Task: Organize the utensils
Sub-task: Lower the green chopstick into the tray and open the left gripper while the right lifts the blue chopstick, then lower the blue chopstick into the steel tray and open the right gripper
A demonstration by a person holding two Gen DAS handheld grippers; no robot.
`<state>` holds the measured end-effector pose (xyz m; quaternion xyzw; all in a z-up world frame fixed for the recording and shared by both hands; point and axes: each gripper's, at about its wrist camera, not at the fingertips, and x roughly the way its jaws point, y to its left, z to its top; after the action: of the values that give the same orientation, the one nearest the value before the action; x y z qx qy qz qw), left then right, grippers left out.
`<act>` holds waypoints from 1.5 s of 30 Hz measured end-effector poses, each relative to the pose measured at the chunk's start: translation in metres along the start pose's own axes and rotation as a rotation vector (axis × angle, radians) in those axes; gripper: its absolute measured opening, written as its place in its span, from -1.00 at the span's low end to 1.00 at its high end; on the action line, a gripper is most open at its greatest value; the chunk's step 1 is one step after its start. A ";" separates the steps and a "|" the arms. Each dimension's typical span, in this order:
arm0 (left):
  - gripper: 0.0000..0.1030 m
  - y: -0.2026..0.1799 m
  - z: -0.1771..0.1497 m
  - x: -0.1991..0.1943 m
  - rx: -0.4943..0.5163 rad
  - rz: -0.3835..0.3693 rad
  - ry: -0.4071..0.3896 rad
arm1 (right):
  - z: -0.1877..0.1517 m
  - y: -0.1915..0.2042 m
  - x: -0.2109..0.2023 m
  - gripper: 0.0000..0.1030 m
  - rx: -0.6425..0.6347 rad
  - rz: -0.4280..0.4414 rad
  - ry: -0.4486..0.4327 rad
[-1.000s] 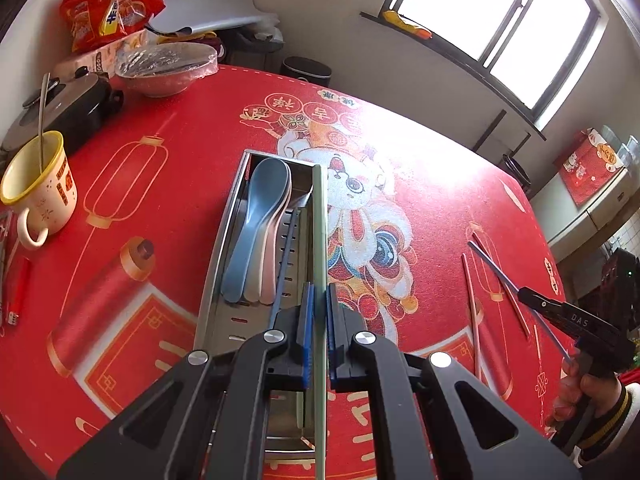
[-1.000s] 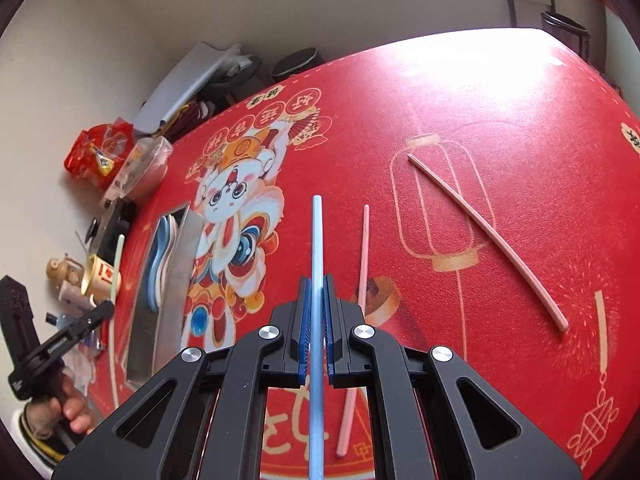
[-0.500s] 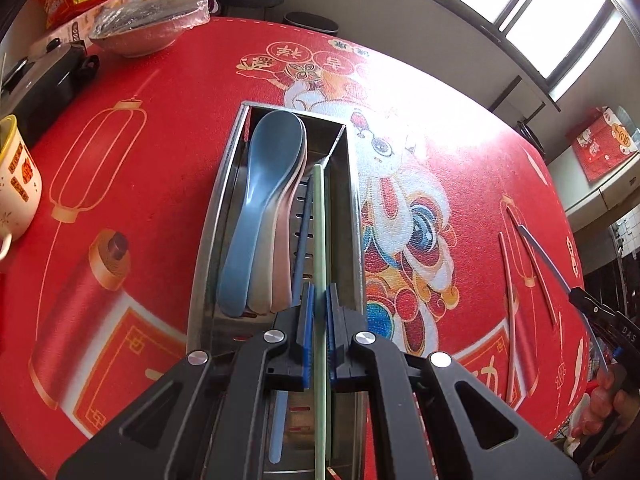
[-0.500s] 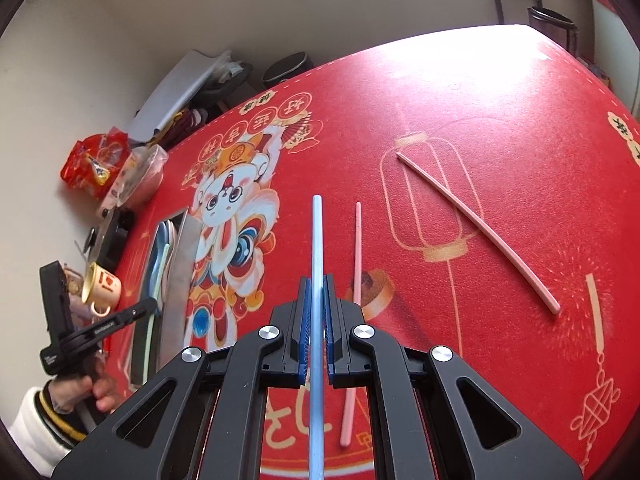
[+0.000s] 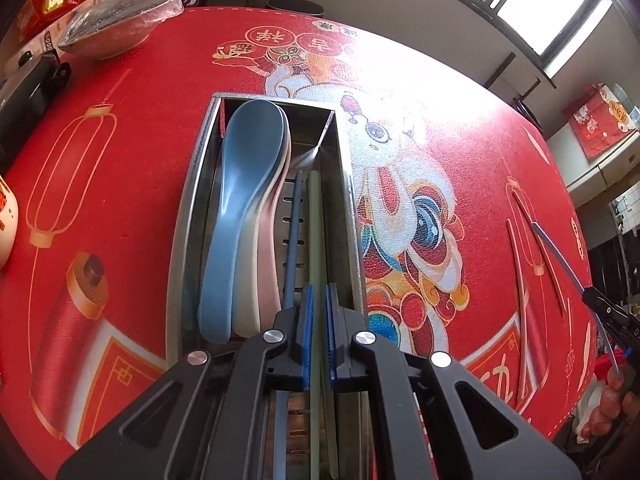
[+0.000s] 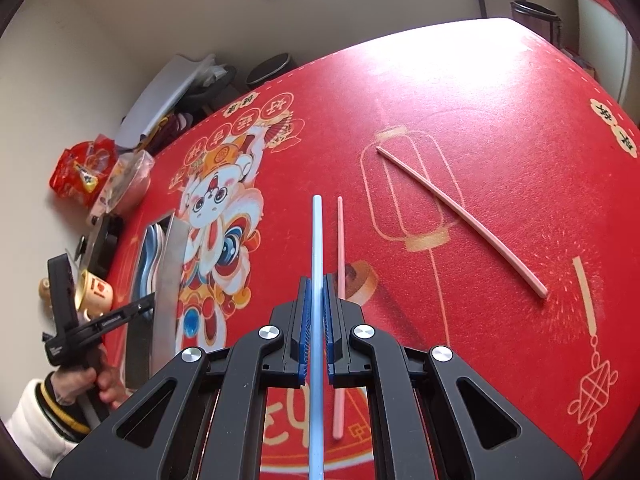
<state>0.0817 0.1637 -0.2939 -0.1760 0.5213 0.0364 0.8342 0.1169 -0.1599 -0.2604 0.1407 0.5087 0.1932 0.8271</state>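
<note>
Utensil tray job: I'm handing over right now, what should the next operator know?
Left tongs: open around the green chopstick, which lies in the steel tray beside a dark blue chopstick and the stacked spoons.
Right tongs: shut on the light blue chopstick, over the red tablecloth.
Left to do: tray the light blue one, then the two pink chopsticks on the cloth.

Spoons (image 5: pixel 244 216) crowd the metal tray's (image 5: pixel 182 240) left half (right channel narrow).
</note>
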 end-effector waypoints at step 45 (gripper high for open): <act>0.58 0.108 -0.046 -0.119 -0.055 0.041 -0.216 | 0.017 0.201 0.089 -0.89 -0.011 0.089 0.113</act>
<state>-0.0375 0.2638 -0.2346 -0.1829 0.4305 0.0866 0.8796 0.1328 0.0592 -0.2365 0.1475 0.5467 0.2405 0.7884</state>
